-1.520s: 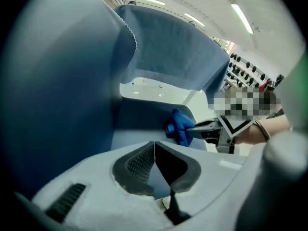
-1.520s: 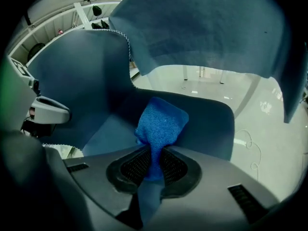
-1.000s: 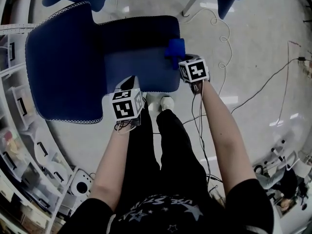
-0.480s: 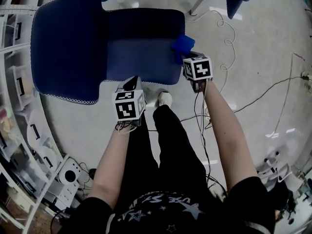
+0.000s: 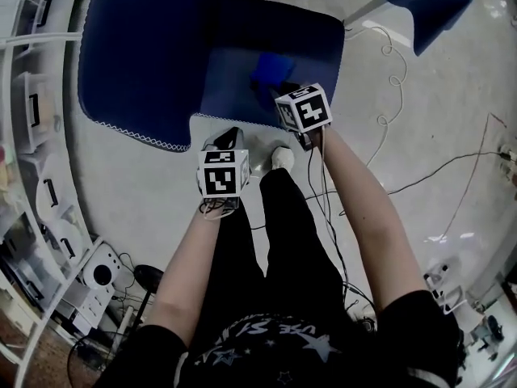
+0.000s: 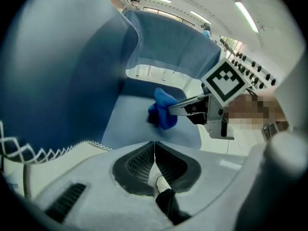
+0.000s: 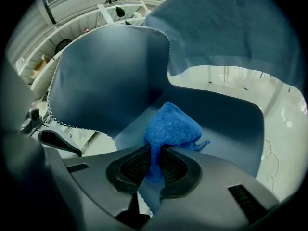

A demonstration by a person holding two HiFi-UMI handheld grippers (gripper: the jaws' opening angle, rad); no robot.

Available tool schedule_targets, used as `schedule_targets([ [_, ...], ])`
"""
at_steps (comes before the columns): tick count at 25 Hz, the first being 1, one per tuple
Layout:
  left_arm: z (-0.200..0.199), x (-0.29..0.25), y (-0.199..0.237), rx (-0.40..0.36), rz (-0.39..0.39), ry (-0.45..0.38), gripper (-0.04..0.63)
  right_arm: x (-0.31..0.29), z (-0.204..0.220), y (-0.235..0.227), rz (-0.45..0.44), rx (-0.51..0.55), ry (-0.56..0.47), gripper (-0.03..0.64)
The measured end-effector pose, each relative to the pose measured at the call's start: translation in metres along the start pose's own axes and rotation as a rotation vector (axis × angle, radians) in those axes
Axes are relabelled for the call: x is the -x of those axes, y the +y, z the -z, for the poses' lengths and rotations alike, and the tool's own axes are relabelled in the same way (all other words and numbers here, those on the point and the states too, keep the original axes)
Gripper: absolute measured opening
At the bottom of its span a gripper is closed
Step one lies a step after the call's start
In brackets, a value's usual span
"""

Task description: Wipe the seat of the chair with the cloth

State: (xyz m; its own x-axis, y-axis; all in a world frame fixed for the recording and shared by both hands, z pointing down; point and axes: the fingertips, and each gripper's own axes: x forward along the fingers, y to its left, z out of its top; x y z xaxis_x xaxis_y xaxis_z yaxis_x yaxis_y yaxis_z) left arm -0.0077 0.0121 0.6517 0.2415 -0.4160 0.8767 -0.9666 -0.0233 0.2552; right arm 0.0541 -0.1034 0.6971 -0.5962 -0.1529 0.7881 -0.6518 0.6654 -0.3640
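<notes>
Two grippers, one cloth, one chair. Right gripper (image 7: 153, 163) is clamped on the blue cloth (image 7: 171, 126), which sits over the chair (image 7: 226, 114) seat and seems to touch it. Left gripper (image 6: 154, 154) hangs just off the seat's front edge, jaws pressed together on nothing.

The right gripper (image 7: 153, 163), gripping the crumpled blue terry cloth (image 7: 171, 126), has dragged it off the right-hand edge of the blue fabric chair seat (image 5: 317, 51) and leftward, to about the seat's middle.
</notes>
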Motion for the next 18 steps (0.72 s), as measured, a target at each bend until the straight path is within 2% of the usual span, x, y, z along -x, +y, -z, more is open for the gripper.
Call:
schedule_targets([
  [7, 0.026, 0.017, 0.032, -0.024, 0.023, 0.036, 0.021, -0.048, -0.024, 0.088, -0.121, 0.058, 0.015, 0.054],
  [13, 0.04, 0.026, 0.056, -0.003, 0.031, 0.036, 0.021, -0.077, -0.027, 0.126, -0.143, 0.041, 0.03, 0.054],
  [18, 0.045, 0.03, 0.066, -0.025, 0.042, 0.034, 0.021, -0.093, -0.017, 0.137, -0.133, 0.018, 0.058, 0.054],
])
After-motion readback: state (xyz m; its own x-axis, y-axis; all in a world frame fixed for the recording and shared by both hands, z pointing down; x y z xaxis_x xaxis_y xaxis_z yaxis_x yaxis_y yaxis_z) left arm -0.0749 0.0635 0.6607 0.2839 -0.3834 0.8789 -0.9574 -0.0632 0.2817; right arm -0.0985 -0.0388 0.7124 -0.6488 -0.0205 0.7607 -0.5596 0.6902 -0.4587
